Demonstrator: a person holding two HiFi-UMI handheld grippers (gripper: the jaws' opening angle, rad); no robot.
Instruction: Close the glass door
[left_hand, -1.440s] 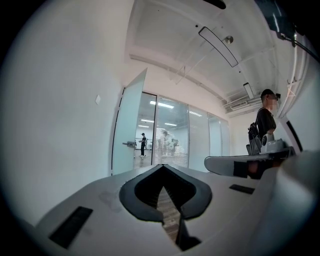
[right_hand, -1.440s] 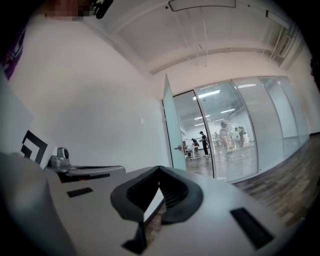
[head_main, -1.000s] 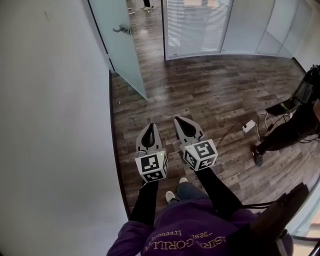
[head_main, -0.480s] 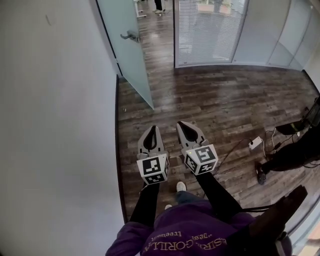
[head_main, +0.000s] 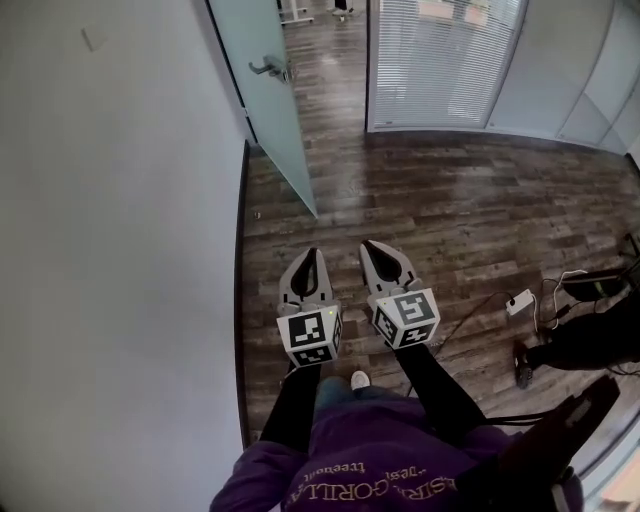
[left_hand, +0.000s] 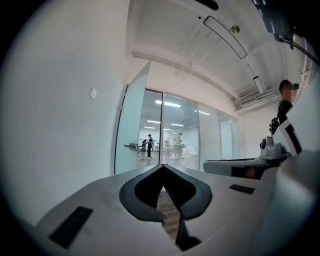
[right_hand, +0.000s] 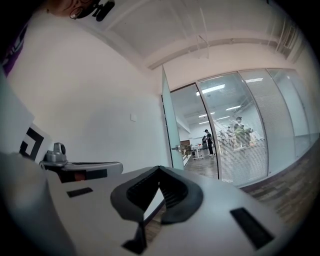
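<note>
**Status: both jaws closed and empty, glass door open at upper left**

1. Left gripper (head_main: 309, 252). In the head view I see it at lower centre of the frame, pointing toward the top. In the left gripper view its jaws are together, the tips meeting in a point with nothing between them. Its marker cube (head_main: 308, 336) faces the camera.

2. Right gripper (head_main: 369, 244). It sits just beside the left one, on its right side, and points the same way. The right gripper view shows these jaws together at the tips as well, and empty.

3. Glass door (head_main: 272, 110). The frosted leaf is in the upper left of the head view, well apart from both grippers. It stands open at an angle to the white wall (head_main: 120, 250), with its lower corner out over the wooden floor (head_main: 430, 200). The lever handle (head_main: 268, 68) shows near the top edge of the frame. Neither gripper touches the door.

4. Surroundings. A glazed partition with blinds (head_main: 440, 60) fills the upper right, to the right of the doorway. A white power adapter (head_main: 518, 302) with cables lies on the floor at right. Beside it is another person's dark shoe (head_main: 520, 362). Through the doorway, in the left gripper view, small figures (left_hand: 149, 146) stand in the far room.
</note>
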